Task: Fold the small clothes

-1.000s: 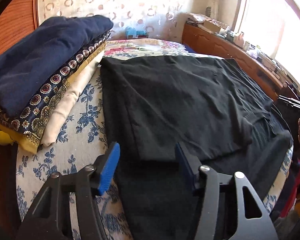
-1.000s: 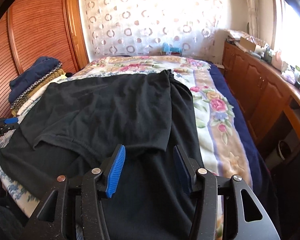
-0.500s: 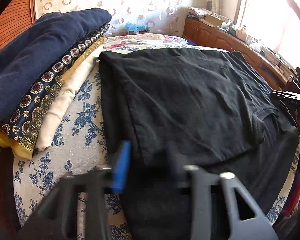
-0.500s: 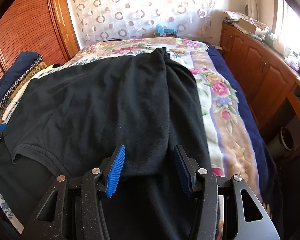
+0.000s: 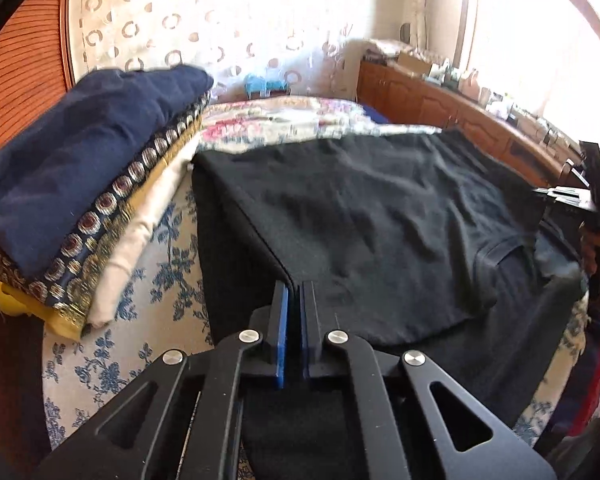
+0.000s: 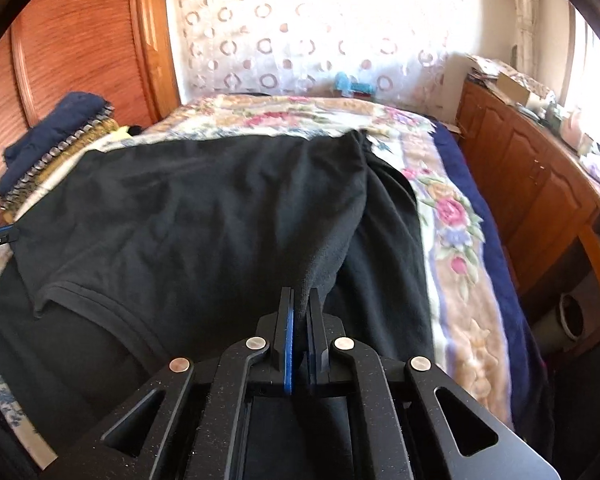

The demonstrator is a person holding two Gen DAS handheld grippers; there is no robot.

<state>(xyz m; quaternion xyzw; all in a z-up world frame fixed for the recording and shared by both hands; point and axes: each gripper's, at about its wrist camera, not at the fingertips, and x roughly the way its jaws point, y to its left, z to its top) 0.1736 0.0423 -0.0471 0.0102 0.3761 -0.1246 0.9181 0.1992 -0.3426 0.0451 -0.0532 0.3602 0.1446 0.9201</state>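
**A:** What are the tools doing?

**B:** Both are clamped. The left gripper (image 5: 295,292) has its blue pads pressed together on the near left edge of the black shirt (image 5: 372,216), a fold of cloth caught between them. The right gripper (image 6: 300,300) is pinched onto the near right corner, where the fabric bunches up into the jaws.

**A:** And the room, from the biggest thing down?

**B:** A bed with a floral bedspread (image 6: 456,216) fills the space, under a patterned curtain. The shirt lies spread across most of it, already doubled over, one sleeve hem (image 6: 96,300) showing on the left in the right-hand view. Beside the shirt's left edge sits a stack of folded clothes (image 5: 80,168), navy on top. A wooden cabinet (image 6: 540,184) runs along the right wall.

**A:** What might go wrong?

**B:** I'd judge the right grip the weaker: it holds a bunched corner, so one layer could slip free when lifted. If the two hands rise unevenly, the fold would land skewed. Swinging wide on the left could also drag the cloth into the stack beside it.
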